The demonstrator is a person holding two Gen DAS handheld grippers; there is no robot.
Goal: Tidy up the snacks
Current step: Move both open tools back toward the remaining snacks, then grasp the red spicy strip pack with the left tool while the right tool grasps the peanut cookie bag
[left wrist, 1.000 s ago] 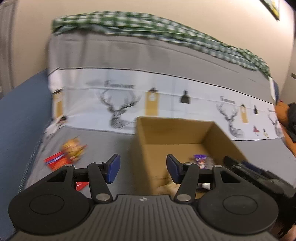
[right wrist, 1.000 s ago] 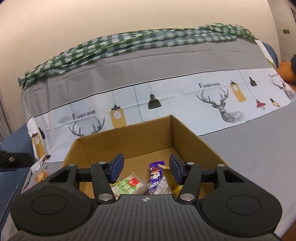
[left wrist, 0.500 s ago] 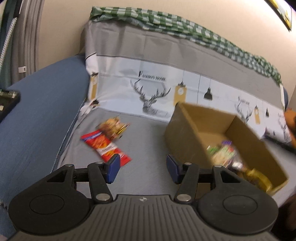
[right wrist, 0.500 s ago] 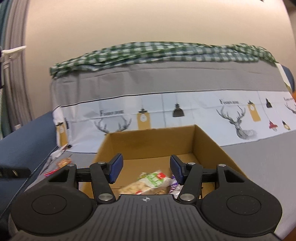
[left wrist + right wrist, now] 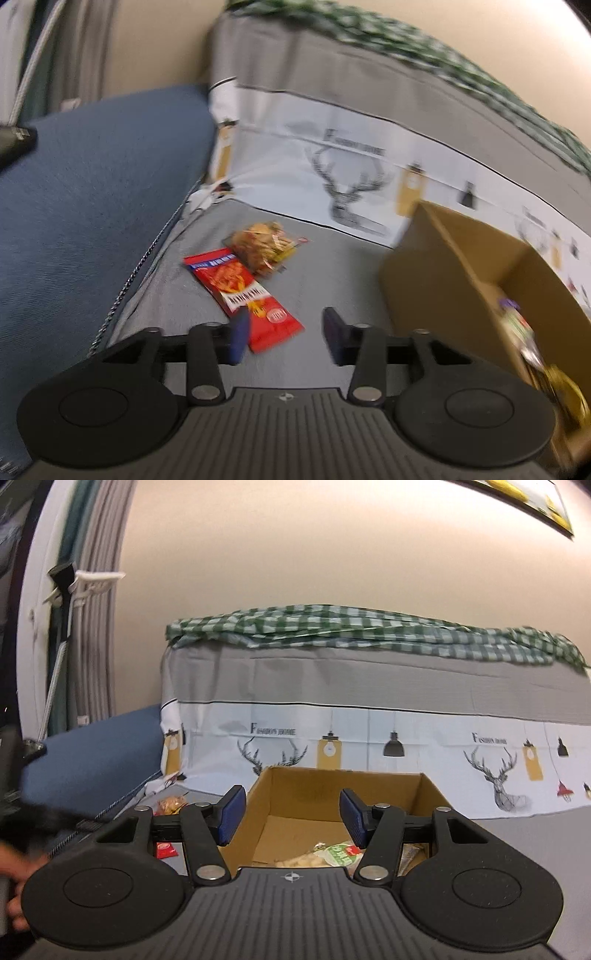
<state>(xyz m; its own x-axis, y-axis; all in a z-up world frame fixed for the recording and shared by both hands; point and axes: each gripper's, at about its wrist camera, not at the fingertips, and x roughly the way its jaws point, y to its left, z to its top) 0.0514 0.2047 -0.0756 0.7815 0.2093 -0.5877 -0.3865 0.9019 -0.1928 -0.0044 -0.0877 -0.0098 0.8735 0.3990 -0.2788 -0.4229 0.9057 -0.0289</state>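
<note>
Both grippers look the same: matte black plastic bodies with a ribbed grey deck and a tiny crosshair mark in the middle. Each side has a big round black disc, a link arm with silver screws, and blue ribbed fingers. Left gripper, right gripper. Bit of bare skin at the right view's left edge.

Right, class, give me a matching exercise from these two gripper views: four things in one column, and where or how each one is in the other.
Things:
1. red snack packet
2. green-labelled snack bag
3. green checked cloth
4. left claw

Places or states:
A. inside the cardboard box
B. draped along the top of the sofa back
C. flat on the grey sofa cover, outside the box
D. open, holding nothing

Pairs: 1-C, 2-A, 3-B, 4-D
</note>
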